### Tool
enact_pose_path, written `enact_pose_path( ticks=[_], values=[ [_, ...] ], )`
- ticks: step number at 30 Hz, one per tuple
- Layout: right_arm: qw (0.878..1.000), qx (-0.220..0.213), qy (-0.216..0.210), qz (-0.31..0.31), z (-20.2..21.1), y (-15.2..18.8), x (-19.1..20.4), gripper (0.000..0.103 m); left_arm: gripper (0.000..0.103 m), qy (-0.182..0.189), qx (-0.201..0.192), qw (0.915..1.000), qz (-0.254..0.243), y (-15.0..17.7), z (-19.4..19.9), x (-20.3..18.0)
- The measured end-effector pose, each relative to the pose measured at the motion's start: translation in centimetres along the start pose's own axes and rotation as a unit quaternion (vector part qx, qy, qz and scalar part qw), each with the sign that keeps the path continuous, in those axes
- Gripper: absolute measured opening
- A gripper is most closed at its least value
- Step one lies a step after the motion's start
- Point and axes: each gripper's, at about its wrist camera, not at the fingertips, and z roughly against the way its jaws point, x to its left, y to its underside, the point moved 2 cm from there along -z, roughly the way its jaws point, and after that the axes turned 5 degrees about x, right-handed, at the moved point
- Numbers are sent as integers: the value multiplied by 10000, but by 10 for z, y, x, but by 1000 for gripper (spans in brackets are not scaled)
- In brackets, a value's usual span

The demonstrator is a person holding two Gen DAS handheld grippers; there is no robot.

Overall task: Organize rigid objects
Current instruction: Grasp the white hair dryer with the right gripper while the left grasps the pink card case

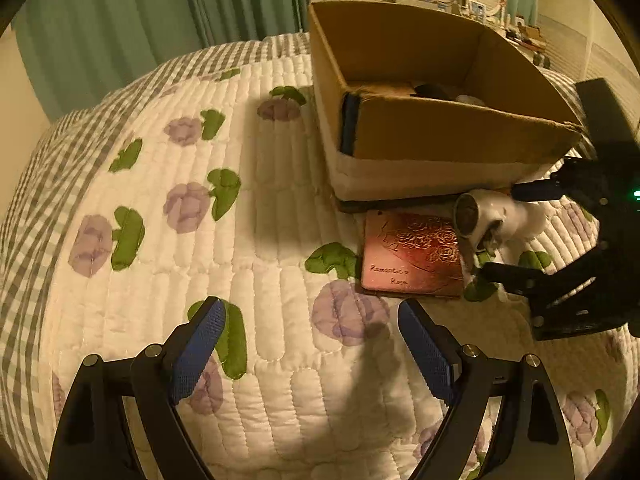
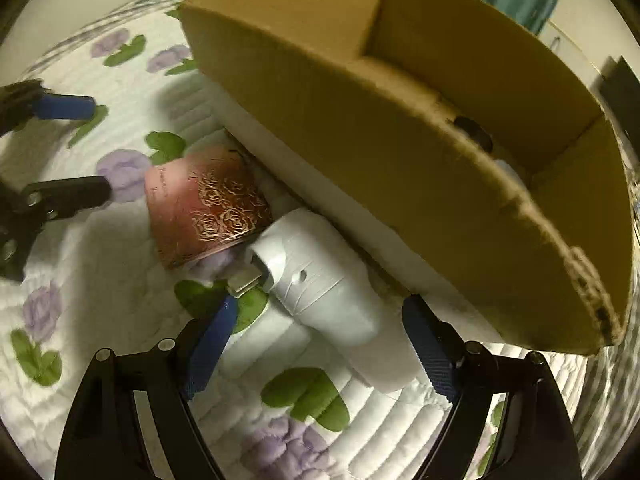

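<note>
While the left gripper [image 1: 308, 344] hangs over the bed quilt [image 1: 260, 240] with its fingers spread wide and holding nothing, its view shows a pink tin [image 1: 412, 254] just ahead and right of the fingertips, lying flat against the cardboard box [image 1: 440, 136]. The white hair dryer [image 1: 496, 216] sits between the right gripper's fingers.

From the right wrist, the right gripper [image 2: 316, 322] stands wide, straddling the hair dryer [image 2: 320, 280] without closing. It looks like stiff, smooth, likely slippery plastic of moderate weight; gripping across the thick barrel seems safest, clear of the folded handle.
</note>
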Motion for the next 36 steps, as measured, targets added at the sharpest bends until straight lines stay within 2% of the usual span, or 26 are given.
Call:
enact_pose_path(
  ticks=[2,3,6,8,12,16,19,26,30,32,34,35,36],
  values=[
    [9994,293,127,-125,-5,-3,1,79,90,-16,-2,10000,-7,1,3,-1],
    [9987,383,164,-281,-4,-5,0,66,90,-17,6,10000,9,0,3,0],
    [9964,491,-150,-667,6,-9,-3,49,90,4,21,10000,20,1,7,0],
    [9956,480,-266,-766,19,-3,0,42,90,27,-39,10000,-64,1,12,-3],
    [9938,549,-302,-921,48,22,-5,42,90,141,-66,9996,-238,-2,19,-14],
    [9929,612,-22,-1024,65,39,-27,42,90,293,-49,9990,-325,-16,18,-27],
    [9912,517,35,-1216,72,44,-44,42,90,322,-8,9988,-381,-27,8,-39],
    [9904,373,-179,-1323,56,46,-49,42,90,242,487,9962,-685,-42,-36,-62],
    [9910,346,-309,-1253,52,48,-46,42,90,212,840,9944,-606,-46,-63,-62],
    [9913,330,-295,-1236,51,49,-46,42,90,182,877,9941,-613,-48,-67,-63],
    [9915,321,-275,-1233,49,47,-47,42,82,192,847,9936,-727,-48,-65,-67],
    [9913,328,-275,-1243,46,44,-45,42,72,299,849,9929,-777,-48,-63,-68],
    [9914,337,-266,-1239,47,43,-45,42,72,373,847,9923,-818,-48,-60,-70]
  ],
)
